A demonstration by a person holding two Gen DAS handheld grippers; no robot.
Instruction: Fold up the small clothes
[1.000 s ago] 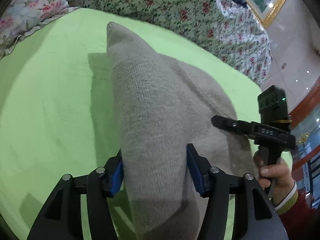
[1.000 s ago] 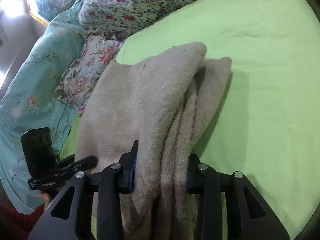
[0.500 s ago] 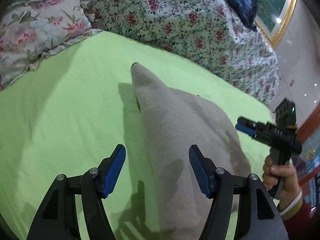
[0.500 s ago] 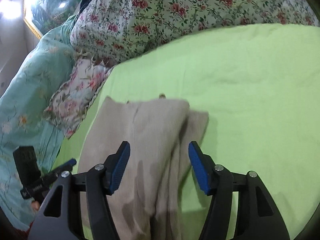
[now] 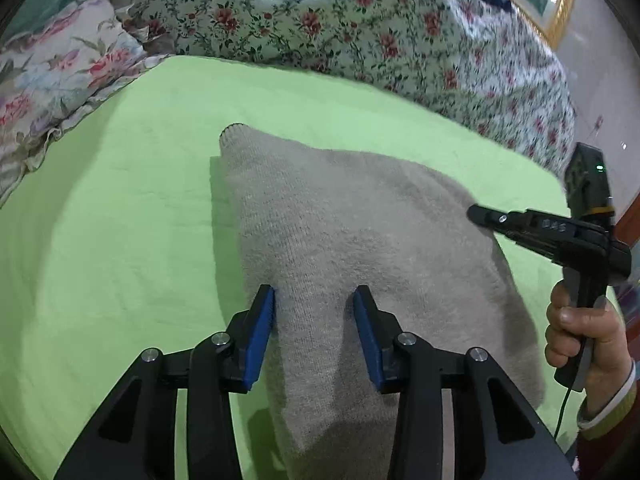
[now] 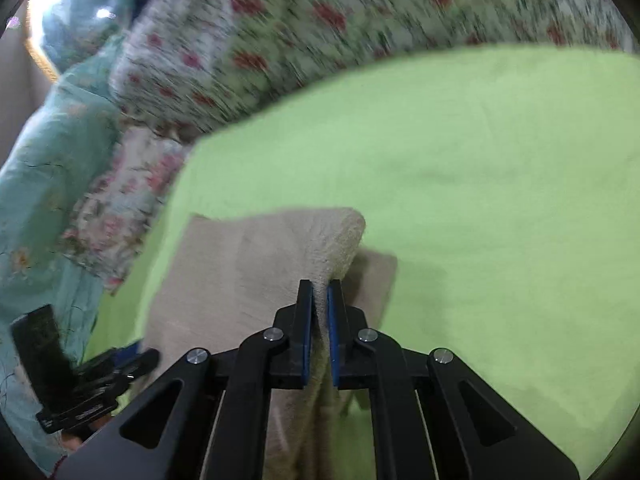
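Left wrist view: left gripper [image 5: 314, 300] jaws are closing around a ridge of the beige knitted garment [image 5: 360, 248], lying on the green bed sheet [image 5: 120, 240]. Right gripper [image 6: 319, 294] pinches a garment fold, jaws pressed together. Beyond, floral bedding [image 5: 320, 20].

Both black tools carry blue pads and silver screws: left tool [image 5: 314, 334], right tool [image 6: 319, 330]; a red sleeve [image 5: 612, 420] has a striped cuff.
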